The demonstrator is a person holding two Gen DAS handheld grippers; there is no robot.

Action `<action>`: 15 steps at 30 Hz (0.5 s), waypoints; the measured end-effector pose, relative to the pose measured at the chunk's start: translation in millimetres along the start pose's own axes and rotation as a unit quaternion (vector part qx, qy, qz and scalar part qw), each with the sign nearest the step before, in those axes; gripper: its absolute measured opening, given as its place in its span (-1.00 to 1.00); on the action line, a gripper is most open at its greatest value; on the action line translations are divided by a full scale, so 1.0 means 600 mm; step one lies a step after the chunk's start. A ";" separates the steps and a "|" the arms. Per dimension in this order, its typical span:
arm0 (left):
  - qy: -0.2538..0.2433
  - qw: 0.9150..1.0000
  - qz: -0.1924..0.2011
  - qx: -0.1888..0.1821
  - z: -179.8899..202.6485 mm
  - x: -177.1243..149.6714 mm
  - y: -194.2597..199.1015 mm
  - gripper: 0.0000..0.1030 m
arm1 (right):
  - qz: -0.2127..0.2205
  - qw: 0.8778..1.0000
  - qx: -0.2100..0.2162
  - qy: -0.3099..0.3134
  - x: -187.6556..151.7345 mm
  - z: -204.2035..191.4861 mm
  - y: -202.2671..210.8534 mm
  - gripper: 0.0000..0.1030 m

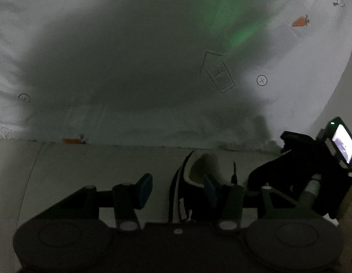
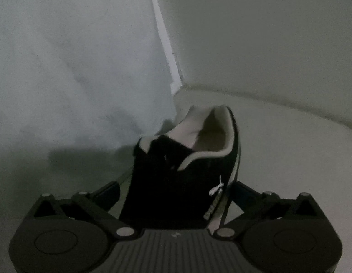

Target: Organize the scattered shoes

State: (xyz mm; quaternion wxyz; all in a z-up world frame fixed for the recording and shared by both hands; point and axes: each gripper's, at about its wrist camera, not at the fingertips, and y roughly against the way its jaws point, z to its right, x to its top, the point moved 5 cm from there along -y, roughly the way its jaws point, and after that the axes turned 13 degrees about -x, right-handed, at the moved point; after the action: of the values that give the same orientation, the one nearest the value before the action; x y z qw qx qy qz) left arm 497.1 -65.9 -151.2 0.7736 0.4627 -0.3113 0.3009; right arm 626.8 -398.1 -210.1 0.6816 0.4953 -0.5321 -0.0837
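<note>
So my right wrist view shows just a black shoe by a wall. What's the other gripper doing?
Observer: The left gripper is open at a shoe, with one finger in its opening.
Operator: What's in front of it?
Observer: A white sheet with carrot prints.
Operator: Any sign of my side there?
Observer: A small lit screen shows at the left view's right edge.

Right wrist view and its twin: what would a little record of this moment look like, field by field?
Setting: dim, pale floor by a wall
Shoe: black shoe, white trim, upright
Right gripper: open, black shoe between its fingers
Left gripper: open, one finger at the collar of a dark shoe; same shoe or not, cannot tell
</note>
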 end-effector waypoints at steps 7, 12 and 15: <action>0.028 1.000 0.002 0.005 -0.002 -0.023 0.026 -0.01 | 0.029 0.973 0.088 0.210 -0.017 -0.020 0.008 0.76; 0.039 0.999 0.004 0.012 0.000 -0.038 0.059 -0.01 | 0.024 0.890 0.219 0.400 -0.065 -0.038 0.075 0.48; 0.045 0.999 0.010 0.019 -0.003 -0.041 0.077 -0.01 | 0.031 0.839 0.254 0.480 -0.123 -0.035 0.118 0.48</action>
State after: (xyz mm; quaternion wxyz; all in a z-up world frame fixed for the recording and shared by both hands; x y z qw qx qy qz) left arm 447.3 -50.3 -146.1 0.7751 0.4602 -0.2745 0.3348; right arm 583.6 -303.5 -202.0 0.7038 0.6129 -0.1561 0.3235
